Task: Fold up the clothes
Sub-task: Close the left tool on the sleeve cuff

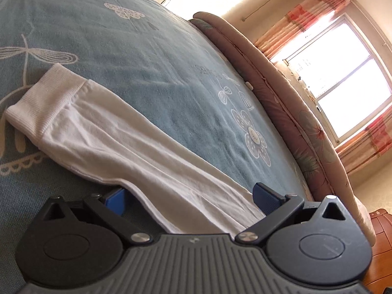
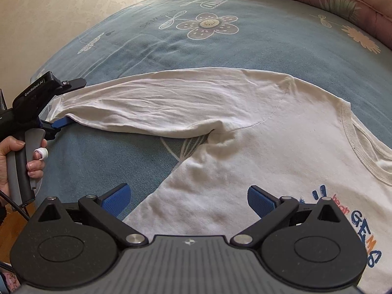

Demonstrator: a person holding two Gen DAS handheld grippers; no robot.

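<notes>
We see a white long-sleeved cotton shirt (image 2: 245, 152) with a ribbed collar and blue and red lettering on its chest lying flat on a bed covered by a blue-grey blanket with white flower outlines (image 2: 245, 49). One sleeve (image 1: 117, 132) stretches straight out from the shoulder across the blanket, its ribbed cuff (image 1: 44, 103) at the far end.

Our left claw (image 1: 191, 201) is spread wide, its blue pads on either side of the sleeve, one pad half tucked under the sleeve's lower edge; the fingers are not closed on the fabric. In the right wrist view the same claw (image 2: 65, 103) sits at the cuff end, one finger above the cloth and one below, with a hand (image 2: 22, 159) wrapped round its grey handle.

Our right claw (image 2: 188, 199) is also wide open and empty, low over the shirt's side just below the armpit.

Beyond the bed we see a padded floral headboard (image 1: 294, 112) and a bright window with orange-pink curtains (image 1: 343, 73).
</notes>
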